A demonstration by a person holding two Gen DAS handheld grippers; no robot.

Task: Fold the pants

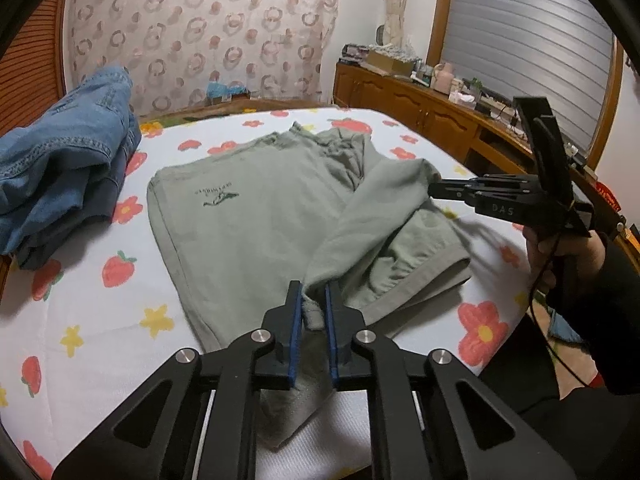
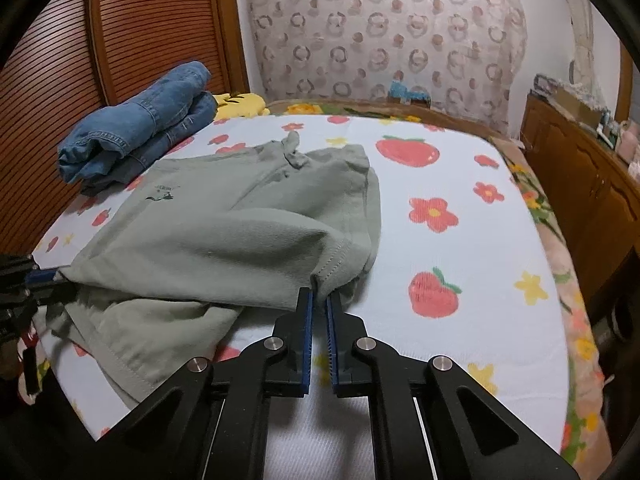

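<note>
A bed [image 2: 460, 240] under a strawberry-and-flower sheet fills my view, wooden cabinets [image 1: 420, 108] beside it. On the sheet lie sage-green pants [image 1: 248, 216], folded jeans [image 2: 136, 128] beyond them. My left gripper [image 1: 313, 300] and right gripper [image 2: 318, 300] each pinch the pants' hem.

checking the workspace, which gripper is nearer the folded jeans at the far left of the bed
Left. The left gripper grips the green pants hem on the jeans side; the right gripper holds the hem farther right.
</note>
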